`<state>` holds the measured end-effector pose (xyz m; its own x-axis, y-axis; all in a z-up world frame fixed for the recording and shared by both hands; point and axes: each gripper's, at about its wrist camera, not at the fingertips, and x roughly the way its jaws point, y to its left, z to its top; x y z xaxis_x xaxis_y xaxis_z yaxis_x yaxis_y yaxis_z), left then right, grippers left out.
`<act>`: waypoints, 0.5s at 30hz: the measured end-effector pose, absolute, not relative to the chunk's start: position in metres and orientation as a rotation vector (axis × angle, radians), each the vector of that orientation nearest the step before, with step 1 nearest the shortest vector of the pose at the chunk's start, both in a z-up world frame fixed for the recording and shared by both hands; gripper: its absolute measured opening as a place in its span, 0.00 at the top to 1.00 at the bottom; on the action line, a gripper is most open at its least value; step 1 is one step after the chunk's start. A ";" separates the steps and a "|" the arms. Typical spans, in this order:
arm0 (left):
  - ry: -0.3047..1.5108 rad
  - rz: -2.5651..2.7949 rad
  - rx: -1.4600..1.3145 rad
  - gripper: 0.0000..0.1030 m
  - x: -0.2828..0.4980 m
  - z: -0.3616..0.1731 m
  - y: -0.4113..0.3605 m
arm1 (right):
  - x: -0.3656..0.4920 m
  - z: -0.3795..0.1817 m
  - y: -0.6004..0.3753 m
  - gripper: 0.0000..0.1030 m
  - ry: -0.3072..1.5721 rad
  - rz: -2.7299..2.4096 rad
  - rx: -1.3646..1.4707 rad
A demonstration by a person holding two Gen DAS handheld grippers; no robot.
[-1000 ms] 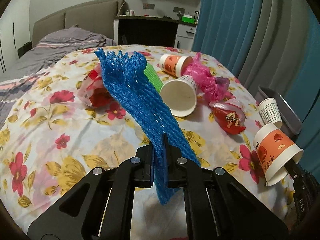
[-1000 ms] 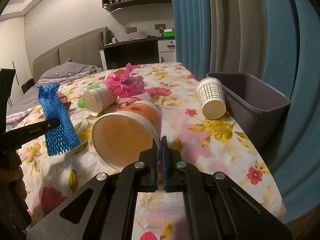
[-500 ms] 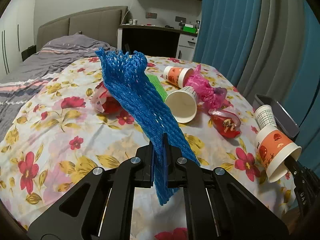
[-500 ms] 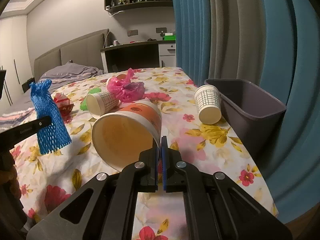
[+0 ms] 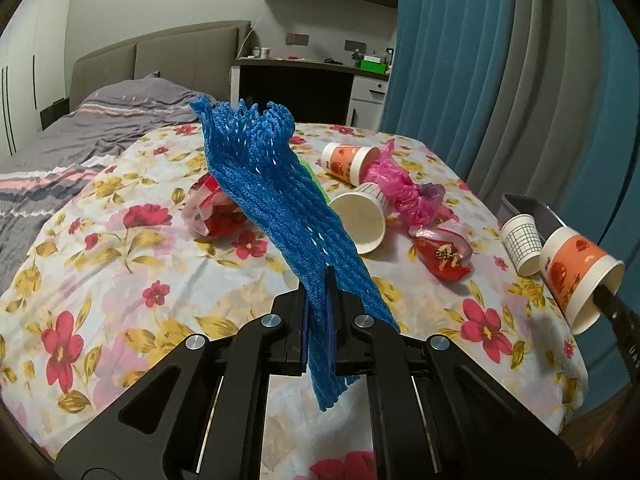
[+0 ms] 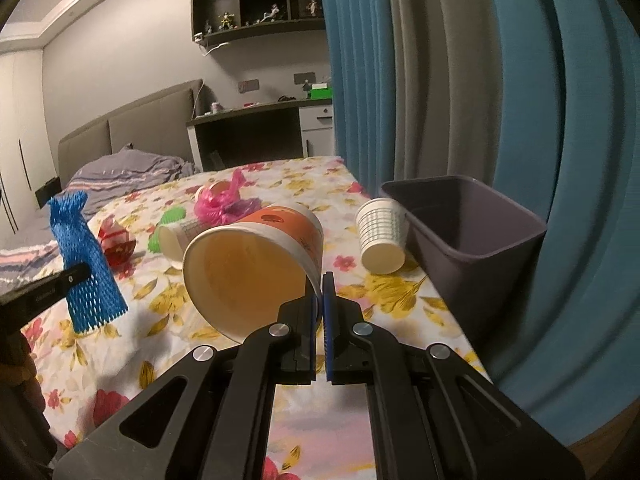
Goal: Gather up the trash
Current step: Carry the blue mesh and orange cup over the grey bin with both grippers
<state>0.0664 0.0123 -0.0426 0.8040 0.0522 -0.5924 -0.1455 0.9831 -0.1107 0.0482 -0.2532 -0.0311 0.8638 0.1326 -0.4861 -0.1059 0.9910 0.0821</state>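
My left gripper is shut on a blue foam net sleeve, which stands lifted above the floral tablecloth; the same blue foam net sleeve shows at the left of the right wrist view. My right gripper is shut on the rim of an orange paper cup, held on its side above the table; that orange paper cup appears at the right edge of the left wrist view. A dark grey bin sits past the table's right edge.
On the cloth lie a checked paper cup, a white cup, another orange cup, a pink plastic bag, red wrappers and a green net. A bed is behind, blue curtains to the right.
Both grippers have risen a little with their loads; the table and the bin sit lower in both views. The grips are unchanged.
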 end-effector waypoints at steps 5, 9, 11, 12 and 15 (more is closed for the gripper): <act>0.635 0.091 -0.149 0.94 0.072 -0.040 0.004 | 0.050 -0.023 -0.265 0.96 0.487 0.112 0.057; 0.631 0.078 -0.133 0.94 0.078 -0.034 -0.004 | 0.053 -0.015 -0.273 0.96 0.465 0.100 0.057; 0.628 0.065 -0.124 0.94 0.080 -0.030 -0.009 | 0.054 -0.010 -0.280 0.96 0.452 0.093 0.061; 0.628 0.055 -0.123 0.94 0.083 -0.028 -0.011 | 0.055 -0.008 -0.283 0.96 0.446 0.089 0.065; 0.622 0.027 -0.108 0.94 0.090 -0.020 -0.021 | 0.059 -0.003 -0.292 0.96 0.438 0.077 0.076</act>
<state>0.0900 -0.0206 -0.0196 0.8125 -0.0069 -0.5829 -0.0579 0.9940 -0.0925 0.0595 -0.2921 -0.0029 0.9027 0.0910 -0.4205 -0.0581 0.9942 0.0903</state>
